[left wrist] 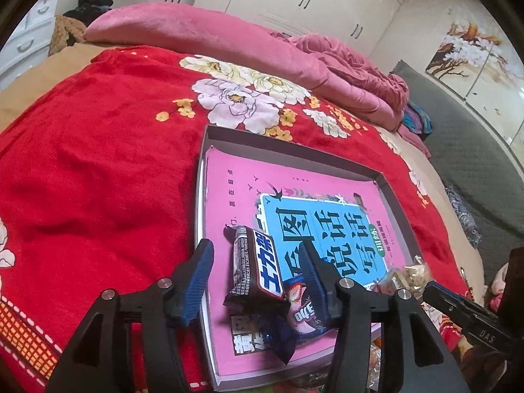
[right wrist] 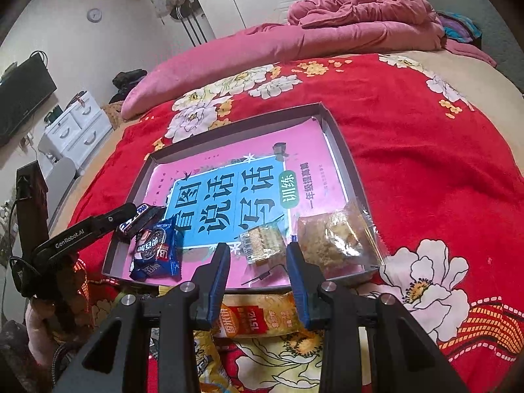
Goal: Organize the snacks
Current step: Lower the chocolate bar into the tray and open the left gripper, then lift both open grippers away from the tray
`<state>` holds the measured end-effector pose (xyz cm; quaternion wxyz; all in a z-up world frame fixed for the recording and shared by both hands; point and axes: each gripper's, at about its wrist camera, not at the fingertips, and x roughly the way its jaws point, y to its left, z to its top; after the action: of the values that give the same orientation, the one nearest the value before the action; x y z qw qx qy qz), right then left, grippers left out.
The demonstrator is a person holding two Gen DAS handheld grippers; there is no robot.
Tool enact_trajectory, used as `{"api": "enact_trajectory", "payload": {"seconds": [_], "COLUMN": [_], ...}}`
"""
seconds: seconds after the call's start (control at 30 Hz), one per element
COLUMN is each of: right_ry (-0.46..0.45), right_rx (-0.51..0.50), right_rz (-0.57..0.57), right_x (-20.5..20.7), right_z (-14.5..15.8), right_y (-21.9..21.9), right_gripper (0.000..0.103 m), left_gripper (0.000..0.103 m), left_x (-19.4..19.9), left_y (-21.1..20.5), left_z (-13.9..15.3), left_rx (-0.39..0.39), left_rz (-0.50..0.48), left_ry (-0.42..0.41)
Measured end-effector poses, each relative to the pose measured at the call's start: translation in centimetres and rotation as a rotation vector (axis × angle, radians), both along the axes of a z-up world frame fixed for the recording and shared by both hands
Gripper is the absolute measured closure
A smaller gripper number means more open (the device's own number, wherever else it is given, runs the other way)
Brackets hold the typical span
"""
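A shallow grey tray point(left wrist: 294, 150) point(right wrist: 340, 144), lined with a pink and blue book, lies on the red floral blanket. My left gripper point(left wrist: 255, 247) hangs over its near left corner with jaws apart. A brown chocolate bar point(left wrist: 255, 265) point(right wrist: 137, 217) stands tilted between the pads, clear of both, leaning on a blue cookie pack point(left wrist: 304, 314) point(right wrist: 157, 249). My right gripper point(right wrist: 258, 248) hovers open at the tray's near edge with nothing held. Just beyond it lie a clear cracker pack point(right wrist: 262, 245) and a clear bag of brown pastry point(right wrist: 334, 239) point(left wrist: 416, 271). An orange snack packet point(right wrist: 258, 321) lies outside the tray beneath it.
A yellow packet point(right wrist: 206, 360) lies on the blanket near the front edge. A rolled pink quilt point(left wrist: 229, 39) point(right wrist: 294, 42) crosses the far side of the bed. White drawers point(right wrist: 75, 131) and a dark screen point(right wrist: 23, 98) stand at the left, wardrobes behind.
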<state>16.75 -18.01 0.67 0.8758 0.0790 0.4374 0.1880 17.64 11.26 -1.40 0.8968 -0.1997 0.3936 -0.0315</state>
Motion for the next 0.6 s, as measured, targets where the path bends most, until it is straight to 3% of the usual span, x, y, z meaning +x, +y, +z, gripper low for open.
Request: {"api": "enact_trajectory", "payload": {"seconds": [0.6], "right_ry": [-0.031], "right_rx": [0.013], "right_rz": [-0.028], "right_x": [-0.6], "right_z": [1.2], "right_y": [-0.7], "right_gripper": [0.058], "left_gripper": [0.036], "left_x": [-1.7], "left_y": [2.3], "left_z": [1.3], "left_rx": [-0.020], "left_rz": [0.026], "left_ry": [-0.029]}}
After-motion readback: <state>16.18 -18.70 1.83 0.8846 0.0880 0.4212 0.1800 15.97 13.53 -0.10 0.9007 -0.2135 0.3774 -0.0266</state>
